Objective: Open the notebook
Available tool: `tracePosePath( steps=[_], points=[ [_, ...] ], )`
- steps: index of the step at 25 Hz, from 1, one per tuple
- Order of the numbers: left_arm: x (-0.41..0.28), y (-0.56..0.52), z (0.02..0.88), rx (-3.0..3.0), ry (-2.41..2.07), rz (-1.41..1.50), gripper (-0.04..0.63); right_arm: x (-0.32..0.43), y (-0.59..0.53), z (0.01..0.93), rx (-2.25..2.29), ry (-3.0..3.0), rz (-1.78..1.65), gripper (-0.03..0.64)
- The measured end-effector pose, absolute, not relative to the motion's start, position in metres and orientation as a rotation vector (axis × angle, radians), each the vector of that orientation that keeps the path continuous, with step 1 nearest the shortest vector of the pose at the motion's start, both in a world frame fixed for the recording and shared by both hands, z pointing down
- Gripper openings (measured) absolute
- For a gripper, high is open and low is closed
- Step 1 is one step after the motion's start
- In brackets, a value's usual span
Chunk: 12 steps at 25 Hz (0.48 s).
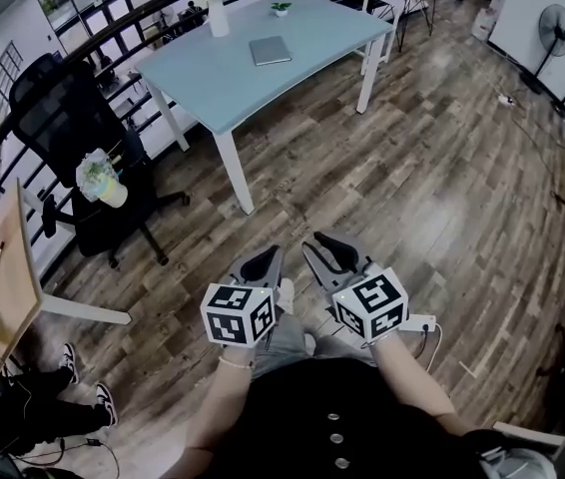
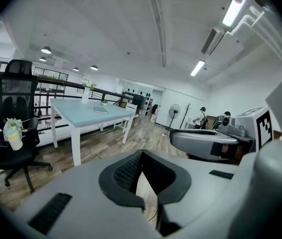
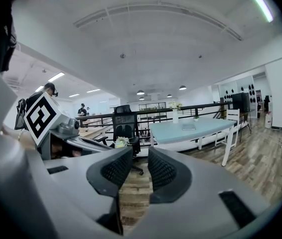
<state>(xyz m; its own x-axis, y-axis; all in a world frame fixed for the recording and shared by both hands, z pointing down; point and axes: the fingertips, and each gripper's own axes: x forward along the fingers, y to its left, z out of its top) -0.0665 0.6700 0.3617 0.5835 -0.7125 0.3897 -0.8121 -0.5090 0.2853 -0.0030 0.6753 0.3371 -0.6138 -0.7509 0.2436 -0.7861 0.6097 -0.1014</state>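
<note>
Notebook (image 1: 270, 50) lying flat on the pale blue surface (image 1: 203, 88), well apart from both tools across the wooden floor (image 1: 412, 168). Left tool (image 2: 141, 154) has jaws together, nothing between them. Right tool (image 3: 140, 158) jaws parted, empty.

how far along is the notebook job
Nothing done: the notebook lies closed on the blue table, well away across the floor. Nothing in hand: right gripper jaws apart and empty, left gripper jaws together on nothing. Remaining: reach the table, open the cover.
</note>
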Motion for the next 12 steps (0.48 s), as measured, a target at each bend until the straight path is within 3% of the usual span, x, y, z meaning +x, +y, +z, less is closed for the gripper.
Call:
tracePosePath(
  steps=[12],
  points=[
    [-0.068,0.606,0.38,2.356,-1.186,0.325,0.017,-0.002,0.611,0.354,1.31,-2.623,0.328,0.107]
  ],
)
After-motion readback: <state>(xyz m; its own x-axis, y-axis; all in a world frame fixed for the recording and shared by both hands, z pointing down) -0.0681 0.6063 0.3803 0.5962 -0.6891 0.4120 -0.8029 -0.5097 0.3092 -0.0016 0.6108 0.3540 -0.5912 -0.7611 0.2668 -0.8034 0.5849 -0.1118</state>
